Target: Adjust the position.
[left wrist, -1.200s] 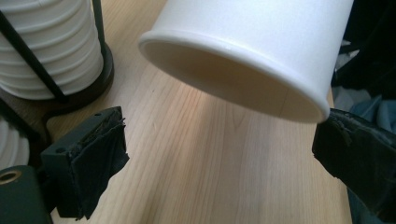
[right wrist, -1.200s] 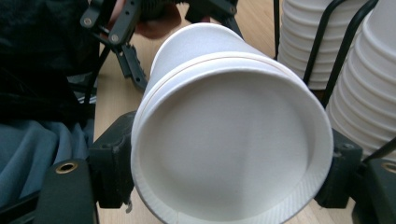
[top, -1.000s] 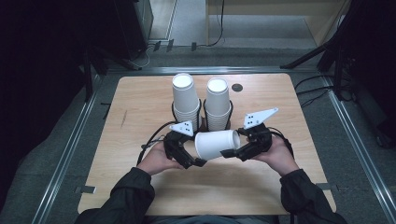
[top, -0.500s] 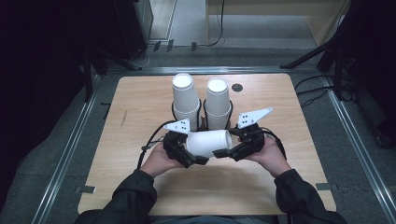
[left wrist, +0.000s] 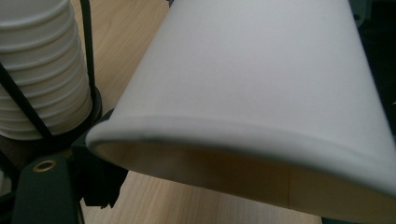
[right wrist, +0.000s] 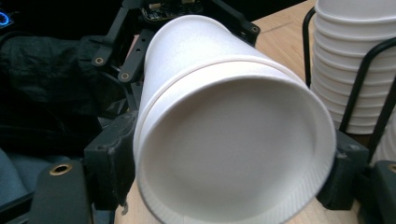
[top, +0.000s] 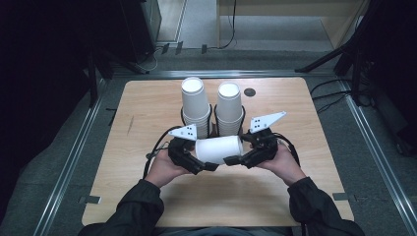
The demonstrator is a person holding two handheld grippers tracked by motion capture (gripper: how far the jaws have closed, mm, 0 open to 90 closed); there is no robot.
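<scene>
A white paper cup (top: 219, 149) lies on its side just above the table, between my two grippers. Its open mouth (left wrist: 243, 177) faces my left gripper (top: 199, 155), whose jaws have just been closing around the rim; one black finger (left wrist: 95, 179) touches the rim's edge and the other is hidden. The cup's recessed base (right wrist: 229, 154) faces my right gripper (right wrist: 229, 172), also seen from above (top: 238, 150). Its jaws have just been opening, but both pads (right wrist: 112, 163) sit against the cup's sides.
Two tall stacks of white cups (top: 193, 105) (top: 229, 108) stand in black wire holders right behind the grippers, close to the held cup (left wrist: 37, 70) (right wrist: 355, 60). The wooden table (top: 147, 108) has a small black hole (top: 250, 92) at the back. Dark floor surrounds it.
The right hand has carried the cup a little to the left, so its mouth end now sits inside the left gripper. Both hands stand closer together.
</scene>
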